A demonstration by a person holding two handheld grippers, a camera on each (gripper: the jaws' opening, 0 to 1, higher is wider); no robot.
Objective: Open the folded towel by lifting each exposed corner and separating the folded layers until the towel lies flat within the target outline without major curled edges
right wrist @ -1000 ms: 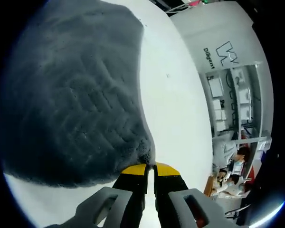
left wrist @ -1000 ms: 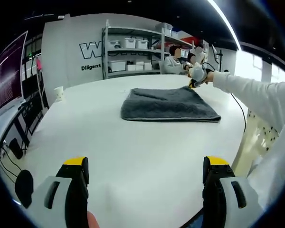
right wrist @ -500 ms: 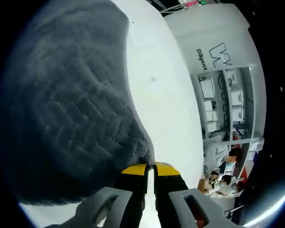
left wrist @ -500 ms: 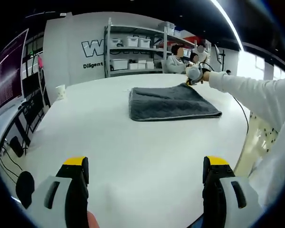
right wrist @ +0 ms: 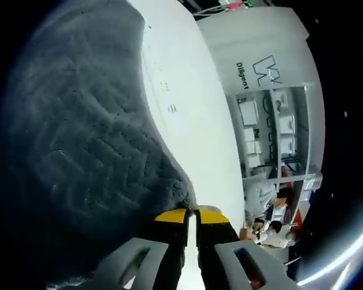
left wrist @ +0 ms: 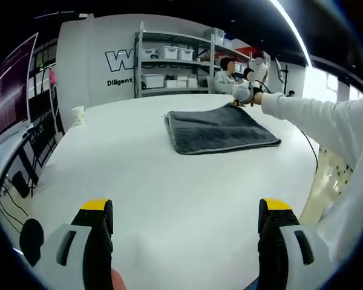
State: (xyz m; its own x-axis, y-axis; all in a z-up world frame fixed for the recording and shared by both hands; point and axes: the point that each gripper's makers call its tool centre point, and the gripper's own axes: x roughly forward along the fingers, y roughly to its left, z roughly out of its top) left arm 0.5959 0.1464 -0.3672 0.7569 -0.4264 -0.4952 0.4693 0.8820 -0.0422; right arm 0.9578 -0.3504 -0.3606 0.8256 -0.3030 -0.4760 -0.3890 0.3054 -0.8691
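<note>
Grey and thick, the folded towel (left wrist: 221, 128) lies on the white bench (left wrist: 157, 187), towards the far edge and nearer the right side, well apart from the near edge. In the left gripper view the left gripper (left wrist: 184, 208) hangs above the near edge with its yellow-tipped jaws wide apart and nothing between them; bare bench lies ahead of it.

Across the bench, a white sleeve (left wrist: 314, 118) reaches in from the right, and the right gripper (left wrist: 242, 95) meets the towel at its far right corner, which stands a little above the rest of the cloth.

In the right gripper view the right gripper (right wrist: 192, 212) has its two yellow tips pressed together on the edge of the towel (right wrist: 78, 151) at that corner. The ribbed weave spreads away from the tips, and white bench (right wrist: 193, 127) runs along the towel's side.

A paper cup (left wrist: 77, 115) stands near the far left edge of the bench. Behind the bench are a metal shelf rack (left wrist: 172, 63) with white boxes, a wall (left wrist: 103, 51) with dark lettering, and seated people (left wrist: 224, 78) at the back.
</note>
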